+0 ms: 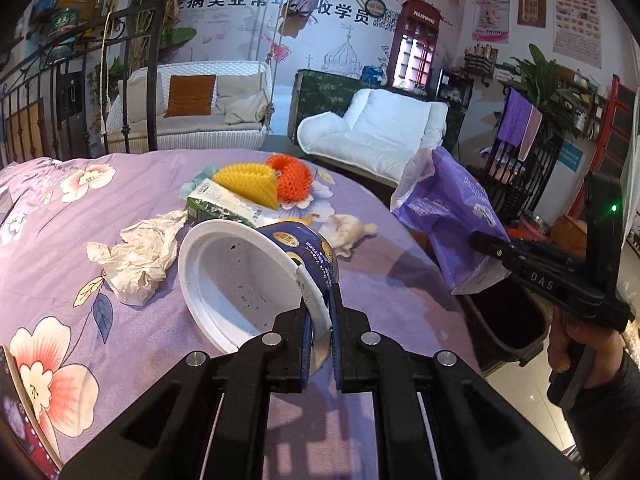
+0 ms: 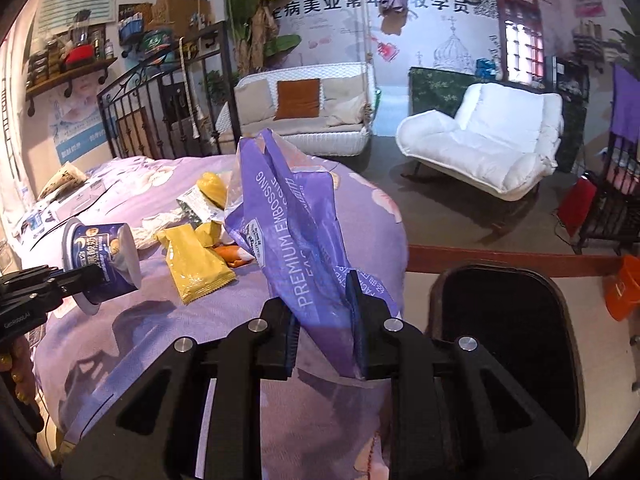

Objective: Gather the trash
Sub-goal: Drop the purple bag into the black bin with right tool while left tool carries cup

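Pinching a tilted yogurt cup [image 1: 256,276] rim, left gripper [image 1: 322,320] level.

Poster-covered wall [image 1: 248,8] w/ red phone-booth cabinet [image 1: 416,44]; white lounge chair [image 2: 492,136] & wicker swing seat [image 2: 304,108] on dark floor [image 2: 460,216].

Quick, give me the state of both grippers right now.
Left gripper: shut on the rim of the yogurt cup.
Right gripper: shut on the purple plastic wrapper.
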`<action>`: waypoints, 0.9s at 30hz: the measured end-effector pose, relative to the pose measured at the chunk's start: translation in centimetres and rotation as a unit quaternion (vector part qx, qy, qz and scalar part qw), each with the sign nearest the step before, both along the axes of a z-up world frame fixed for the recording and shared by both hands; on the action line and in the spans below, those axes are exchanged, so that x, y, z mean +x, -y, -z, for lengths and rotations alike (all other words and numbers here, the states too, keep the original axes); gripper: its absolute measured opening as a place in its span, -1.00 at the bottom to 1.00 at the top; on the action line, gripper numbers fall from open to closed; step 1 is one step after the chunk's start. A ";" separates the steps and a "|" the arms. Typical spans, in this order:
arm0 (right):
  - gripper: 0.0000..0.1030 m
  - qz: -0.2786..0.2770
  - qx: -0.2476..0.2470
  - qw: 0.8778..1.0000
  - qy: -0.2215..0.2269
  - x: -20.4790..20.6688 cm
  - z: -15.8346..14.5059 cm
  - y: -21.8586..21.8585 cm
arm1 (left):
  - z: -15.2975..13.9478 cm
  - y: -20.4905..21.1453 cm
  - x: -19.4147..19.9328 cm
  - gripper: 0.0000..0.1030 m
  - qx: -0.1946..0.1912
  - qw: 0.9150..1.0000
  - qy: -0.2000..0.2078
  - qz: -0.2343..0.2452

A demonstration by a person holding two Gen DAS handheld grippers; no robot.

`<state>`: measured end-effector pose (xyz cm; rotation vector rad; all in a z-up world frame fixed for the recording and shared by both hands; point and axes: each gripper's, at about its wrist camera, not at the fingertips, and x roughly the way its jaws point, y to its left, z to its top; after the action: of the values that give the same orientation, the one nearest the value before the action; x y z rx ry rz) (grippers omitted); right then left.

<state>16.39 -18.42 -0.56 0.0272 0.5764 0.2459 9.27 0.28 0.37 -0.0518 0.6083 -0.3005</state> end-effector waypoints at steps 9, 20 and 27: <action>-0.55 0.077 -0.002 0.997 0.004 -3.1 0.4 4.4 | 0.0 4.3 -0.9 -0.82 0.001 0.998 0.016 0.059; -0.55 0.204 0.005 0.976 -0.076 -2.2 4.2 12.1 | 0.4 10.2 -0.2 -0.82 0.010 0.989 0.024 0.146; 0.29 0.250 0.037 0.961 -0.112 -1.6 7.3 14.6 | 0.8 13.1 0.5 -0.82 0.011 0.983 0.012 0.184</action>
<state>14.82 -33.01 -7.91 0.2734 0.7648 -0.2313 9.77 -12.83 -0.42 0.0864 0.5948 -0.6525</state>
